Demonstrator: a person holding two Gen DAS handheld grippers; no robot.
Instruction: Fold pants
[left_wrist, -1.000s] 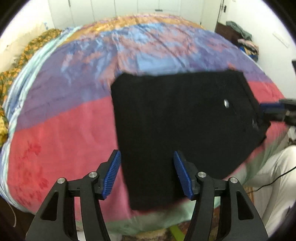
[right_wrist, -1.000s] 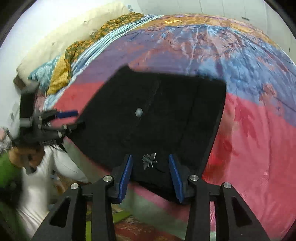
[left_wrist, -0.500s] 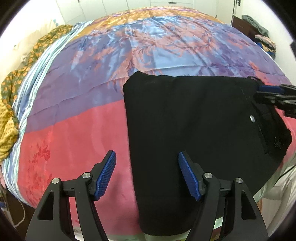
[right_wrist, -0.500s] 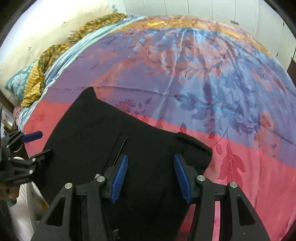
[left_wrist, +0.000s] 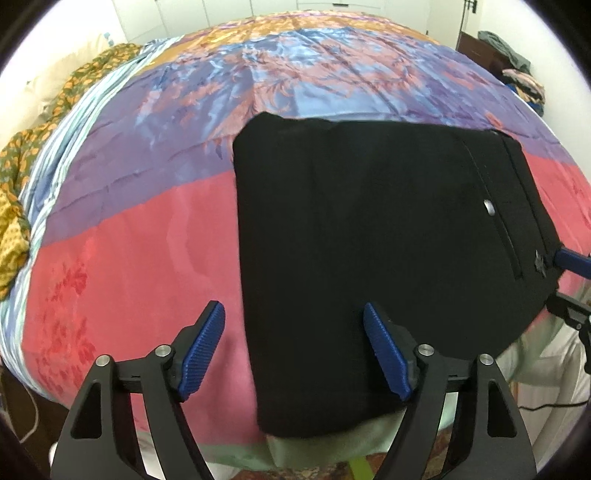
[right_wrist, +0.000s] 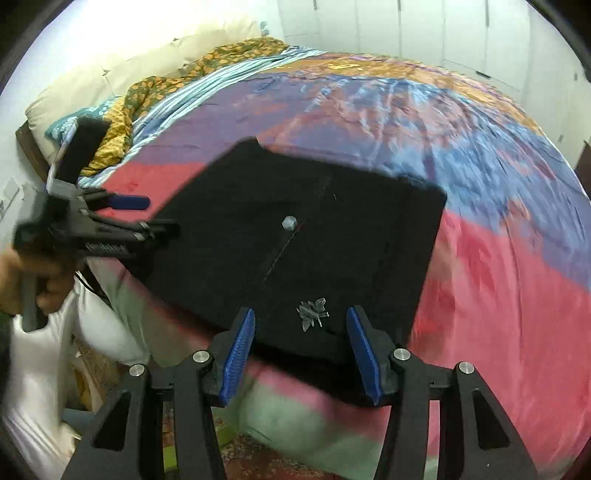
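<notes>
The black pants (left_wrist: 369, 236) lie folded into a flat rectangle on the colourful bedspread (left_wrist: 129, 240), near the bed's front edge. They show a silver button (left_wrist: 489, 206) and a small grey emblem (right_wrist: 312, 314). My left gripper (left_wrist: 295, 347) is open and empty, above the fold's near left edge. My right gripper (right_wrist: 301, 347) is open and empty, just above the pants (right_wrist: 314, 229) at the waist end, near the emblem. The left gripper also shows at the left of the right wrist view (right_wrist: 147, 218), and the right gripper's tips show in the left wrist view (left_wrist: 569, 280).
A yellow and green patterned blanket (right_wrist: 155, 92) and pale pillows (right_wrist: 92, 85) lie at the head of the bed. White cupboards (right_wrist: 424, 33) line the far wall. A pile of clothes (left_wrist: 521, 77) sits on dark furniture at the far right. The bed's green edge (right_wrist: 295, 410) drops off below the grippers.
Both grippers have pulled back toward the bed's front edge, open and empty. The right gripper moved off the middle of the pants to the waist end. The pants lie still.
</notes>
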